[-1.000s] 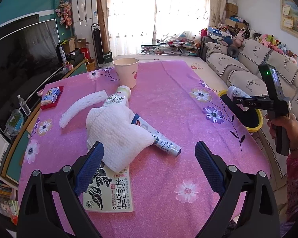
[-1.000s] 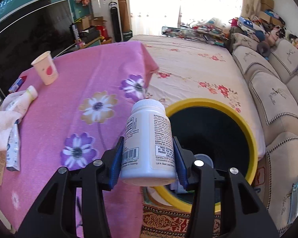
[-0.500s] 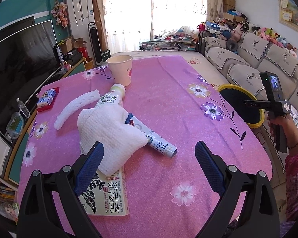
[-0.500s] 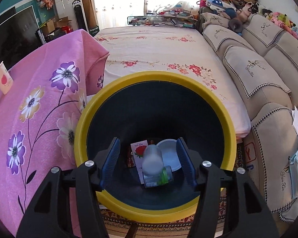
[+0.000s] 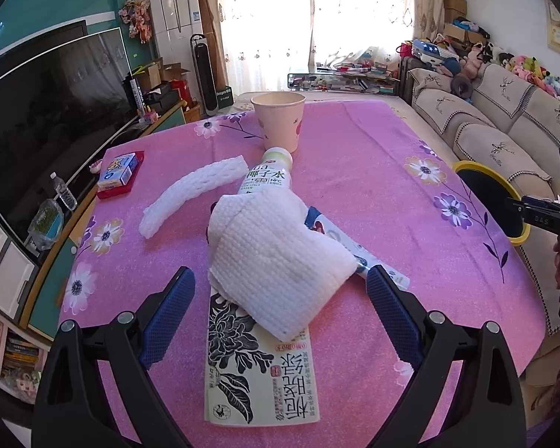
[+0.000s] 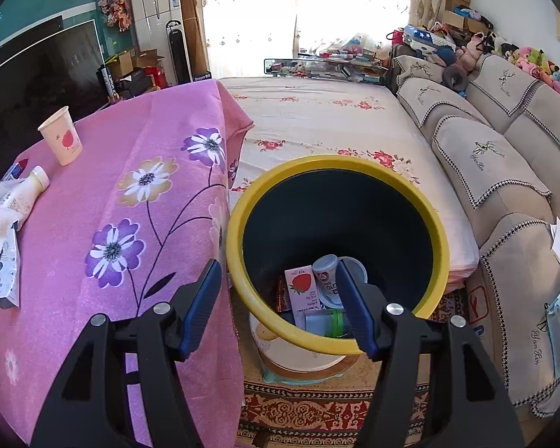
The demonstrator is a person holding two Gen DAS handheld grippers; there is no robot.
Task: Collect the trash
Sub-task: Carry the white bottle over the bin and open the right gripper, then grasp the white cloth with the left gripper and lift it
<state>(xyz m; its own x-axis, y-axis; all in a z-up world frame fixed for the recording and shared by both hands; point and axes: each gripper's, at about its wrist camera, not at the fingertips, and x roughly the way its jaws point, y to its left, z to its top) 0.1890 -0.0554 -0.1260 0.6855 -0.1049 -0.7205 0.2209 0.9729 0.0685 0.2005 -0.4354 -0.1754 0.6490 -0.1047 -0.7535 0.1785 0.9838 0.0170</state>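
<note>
Two grippers were in view, neither holding anything. The left gripper [image 5: 280, 298], at lower centre of the left wrist view, stood wide open over the white paper towel [image 5: 276, 257], which was draped across a coconut-water bottle [image 5: 268, 177], a printed tube wrapper [image 5: 358, 250] and the top of a flat tea carton [image 5: 261, 380]. The right gripper [image 6: 280, 308], at lower centre of the right wrist view, hung over the yellow-rimmed bin [image 6: 442, 231] with its jaws opening and nothing between them; a strawberry carton [image 6: 302, 287] and a small white bottle [image 6: 326, 274] lay at the bin's bottom. The chief risk lay in the stacked pile: closing on the towel alone would probably drag or roll the bottle beneath it, and a deep bite could catch towel and carton together, so that one fell off on the way to the bin. The foam net sleeve [image 5: 194, 194], left of centre, and the paper cup [image 5: 278, 119], at upper centre, stood apart from the pile and looked easier to take. The pink tablecloth [image 5: 373, 171] offered open room to the right of the pile, but the table edge ran near the bin at right, so anything swept that way might drop beside the bin instead of into it. The bin's mouth was wide and unobstructed.
</note>
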